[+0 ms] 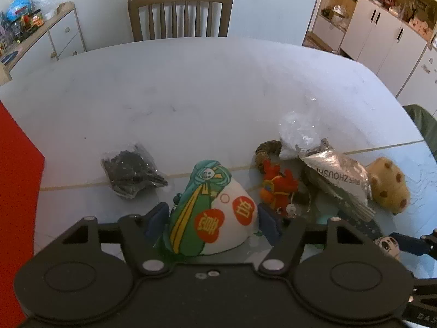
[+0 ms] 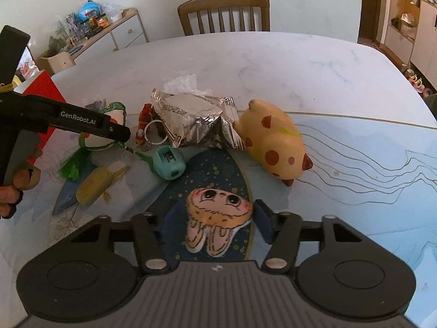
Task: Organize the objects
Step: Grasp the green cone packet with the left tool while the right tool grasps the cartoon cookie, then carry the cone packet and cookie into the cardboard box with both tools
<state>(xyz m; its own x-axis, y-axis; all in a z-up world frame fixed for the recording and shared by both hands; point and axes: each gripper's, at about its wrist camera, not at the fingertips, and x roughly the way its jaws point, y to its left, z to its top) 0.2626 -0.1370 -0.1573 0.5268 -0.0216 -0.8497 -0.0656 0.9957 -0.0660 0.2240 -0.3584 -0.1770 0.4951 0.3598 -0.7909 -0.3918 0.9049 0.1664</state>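
In the left wrist view, a green-and-white cone-shaped plush pouch (image 1: 215, 213) is flanked at lower centre by the left gripper (image 1: 214, 222), jaws spread, contact unclear; in the right wrist view, a round bunny-face plush (image 2: 218, 218) lies at lower centre between the right gripper (image 2: 215, 224) fingers, jaws parted; a silver foil packet (image 2: 196, 120) is seen above it.

A wooden chair (image 1: 180, 12) stands behind the marble table (image 1: 191, 82).
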